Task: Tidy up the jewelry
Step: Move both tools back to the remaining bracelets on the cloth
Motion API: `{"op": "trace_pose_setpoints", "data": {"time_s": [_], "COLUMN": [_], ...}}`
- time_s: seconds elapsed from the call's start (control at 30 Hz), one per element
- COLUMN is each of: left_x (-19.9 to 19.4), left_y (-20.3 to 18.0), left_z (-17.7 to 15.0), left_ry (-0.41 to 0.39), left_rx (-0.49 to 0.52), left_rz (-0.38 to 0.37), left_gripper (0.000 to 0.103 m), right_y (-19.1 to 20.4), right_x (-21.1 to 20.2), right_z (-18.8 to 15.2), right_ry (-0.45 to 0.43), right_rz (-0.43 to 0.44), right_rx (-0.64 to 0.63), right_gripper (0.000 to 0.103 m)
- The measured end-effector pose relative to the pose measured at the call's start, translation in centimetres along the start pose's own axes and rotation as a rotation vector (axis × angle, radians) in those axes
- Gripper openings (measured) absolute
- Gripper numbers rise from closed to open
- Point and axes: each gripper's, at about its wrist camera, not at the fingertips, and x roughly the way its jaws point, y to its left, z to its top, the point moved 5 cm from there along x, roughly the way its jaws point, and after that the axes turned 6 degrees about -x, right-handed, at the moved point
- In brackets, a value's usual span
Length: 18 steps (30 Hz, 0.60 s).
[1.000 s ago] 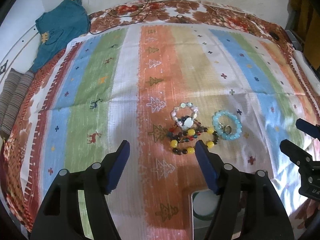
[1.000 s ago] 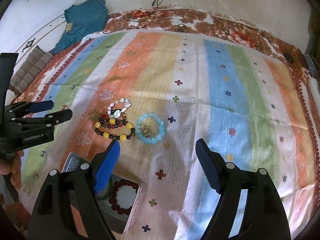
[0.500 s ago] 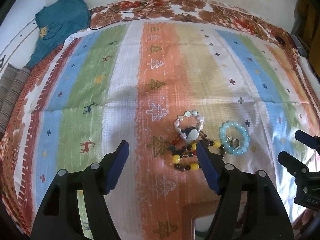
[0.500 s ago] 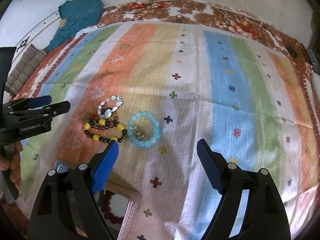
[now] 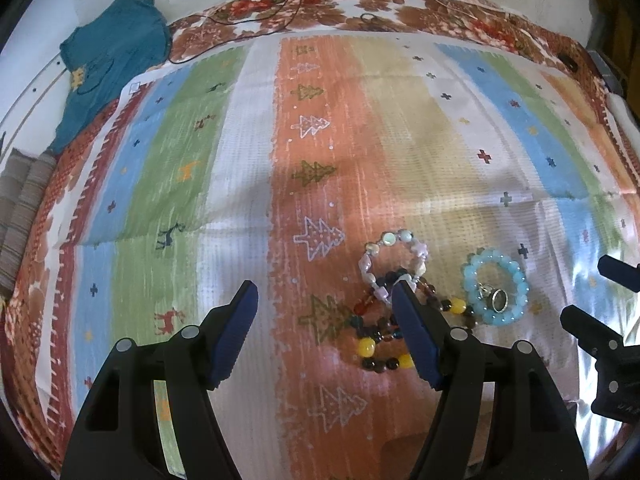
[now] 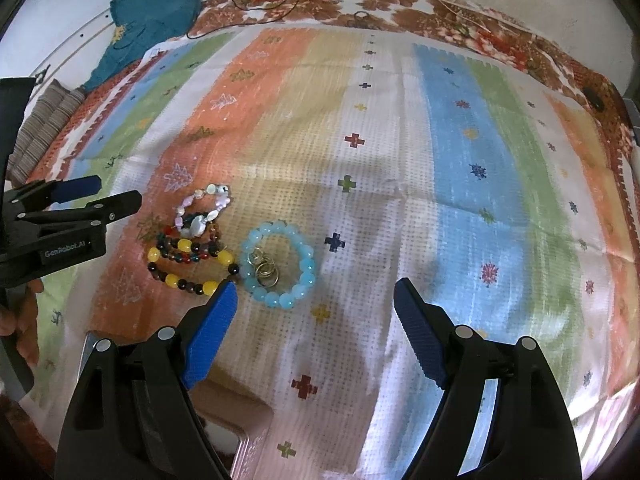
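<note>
Three bracelets [image 6: 224,248] side by side, crosswise before open claws [image 6: 316,312].

Three bracelets clustered on blanket [image 6: 400,140]: pale bracelet [image 6: 204,210] behind mixed-bead bracelet [image 6: 188,260], overlapping; round-bead bracelet [image 6: 280,266] just right, rings [image 6: 262,266] inside it.

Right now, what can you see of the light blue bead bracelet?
The light blue bracelet is a closed ring of translucent, glassy-looking round beads lying flat on the striped cloth. A few small metal rings sit inside its loop. The multicolored bead strand lies at its left edge; contact is unclear. Neither gripper touches it.
</note>
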Motion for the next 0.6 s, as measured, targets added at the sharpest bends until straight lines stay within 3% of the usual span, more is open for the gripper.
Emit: {"op": "trace_pose_setpoints", "data": {"time_s": [0.6], "left_x": [3.8], "left_y": [-0.6], "left_z": [1.0], "left_ry": [0.055], "left_rx": [-0.003], "left_rz": [-0.011], "left_gripper": [0.069], "right_y": [-0.6], "right_x": [3.4], "right_z": [0.9], "right_ry": [0.051], "right_rz": [-0.037], "right_rx": [-0.02], "right_gripper": [0.081]}}
